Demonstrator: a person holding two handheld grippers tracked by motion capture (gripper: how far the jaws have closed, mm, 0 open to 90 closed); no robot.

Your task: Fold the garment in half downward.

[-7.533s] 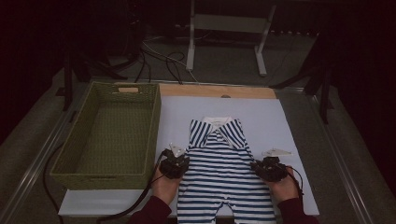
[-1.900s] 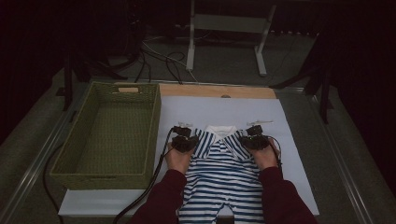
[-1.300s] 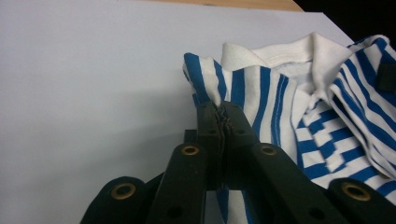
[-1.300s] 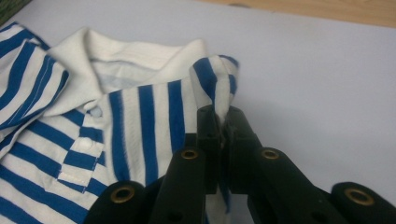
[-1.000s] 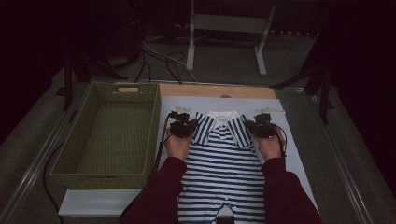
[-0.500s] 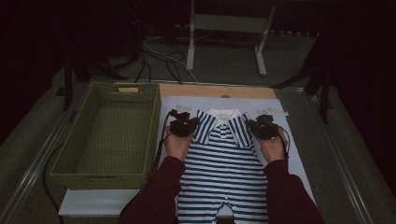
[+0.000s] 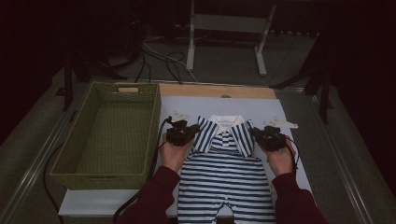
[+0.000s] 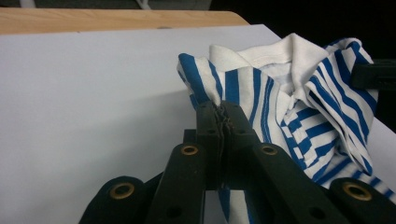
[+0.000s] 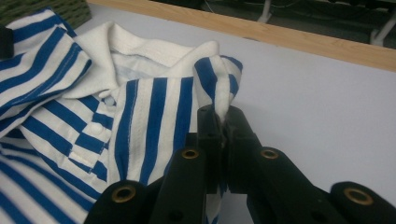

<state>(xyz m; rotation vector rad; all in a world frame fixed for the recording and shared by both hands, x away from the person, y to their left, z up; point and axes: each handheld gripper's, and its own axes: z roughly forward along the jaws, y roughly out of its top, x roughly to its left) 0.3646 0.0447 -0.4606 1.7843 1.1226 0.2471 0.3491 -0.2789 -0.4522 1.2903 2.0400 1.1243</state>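
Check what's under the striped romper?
The striped romper lies on a white sheet over the table; a wooden strip shows at the far edge. Whatever sits beneath the cloth itself is covered.

Dim room, dark surroundings. Grey floor [image 7: 224, 65] at top of frame, black cables [image 7: 159, 58] upper left, grey metal stand [image 7: 229, 28] top centre.
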